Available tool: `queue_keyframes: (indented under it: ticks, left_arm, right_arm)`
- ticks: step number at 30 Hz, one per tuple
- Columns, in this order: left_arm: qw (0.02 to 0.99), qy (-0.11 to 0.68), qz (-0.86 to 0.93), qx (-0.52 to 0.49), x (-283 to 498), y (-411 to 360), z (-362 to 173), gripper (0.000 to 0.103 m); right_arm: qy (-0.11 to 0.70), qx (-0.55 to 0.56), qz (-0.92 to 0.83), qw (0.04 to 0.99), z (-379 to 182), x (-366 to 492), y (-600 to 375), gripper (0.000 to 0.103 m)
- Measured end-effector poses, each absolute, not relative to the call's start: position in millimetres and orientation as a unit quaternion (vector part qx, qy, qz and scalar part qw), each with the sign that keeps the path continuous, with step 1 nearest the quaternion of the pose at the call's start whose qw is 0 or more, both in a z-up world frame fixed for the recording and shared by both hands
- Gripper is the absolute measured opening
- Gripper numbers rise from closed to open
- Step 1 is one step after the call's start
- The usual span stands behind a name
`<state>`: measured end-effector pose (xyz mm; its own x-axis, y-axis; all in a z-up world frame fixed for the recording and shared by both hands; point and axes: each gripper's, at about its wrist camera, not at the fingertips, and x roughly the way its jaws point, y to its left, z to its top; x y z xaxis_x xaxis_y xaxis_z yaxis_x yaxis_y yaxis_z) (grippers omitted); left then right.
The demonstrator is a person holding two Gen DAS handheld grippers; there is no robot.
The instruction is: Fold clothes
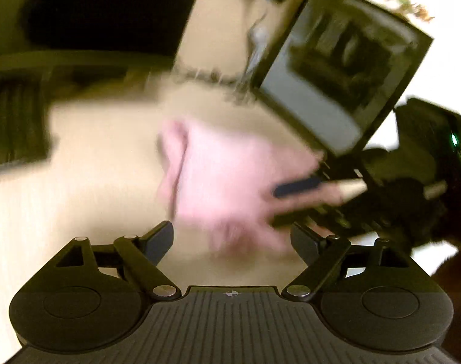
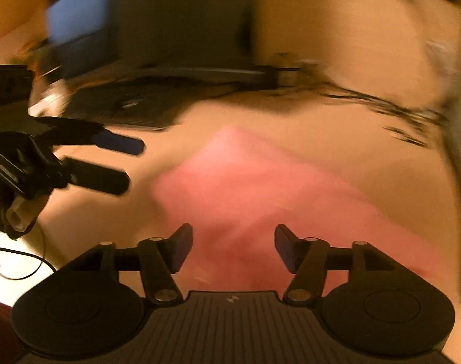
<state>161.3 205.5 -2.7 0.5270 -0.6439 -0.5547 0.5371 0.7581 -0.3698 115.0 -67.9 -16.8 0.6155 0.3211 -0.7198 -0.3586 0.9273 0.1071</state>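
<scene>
Pink garment (image 2: 260,188) flat on bench (image 1: 93,166), dead ahead of right tool (image 2: 233,248), nearer than left tool (image 1: 232,242). Both spread wide, holding nothing.

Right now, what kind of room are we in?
Probably a home desk or workspace: a dark monitor, cables along the wall, and a pink garment on the tan tabletop.

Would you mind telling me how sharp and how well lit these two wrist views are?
Left wrist view: heavy motion blur smears the pink garment and the monitor; the right edge is blown out white. Right wrist view: equally smeared, warm orange cast; only the right gripper stays crisp, the left gripper fairly clear.
</scene>
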Motion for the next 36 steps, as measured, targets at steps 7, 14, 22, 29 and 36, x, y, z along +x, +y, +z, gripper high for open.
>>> queue_keyframes:
  ticks: [7,14,22,29,36]
  left_arm:
    - [0.841,0.398,-0.36,-0.071,216,135,-45,0.091]
    - [0.847,0.367,-0.38,0.052,183,85,-4,0.096]
    - [0.781,0.31,-0.471,0.269,115,-53,-27,0.095]
    - [0.767,0.326,-0.45,0.322,131,-72,-49,0.065]
    - [0.789,0.448,-0.416,0.065,206,-31,-19,0.012]
  right_arm:
    - [0.391,0.043,0.043,0.918,-22,63,-155,0.066]
    - [0.369,0.2,-0.063,0.906,-55,16,-229,0.066]
    - [0.345,0.232,-0.058,0.908,-74,-1,-233,0.063]
    - [0.338,0.249,-0.039,0.907,-84,-2,-221,0.063]
    - [0.311,0.295,-0.05,0.902,-92,18,-219,0.063]
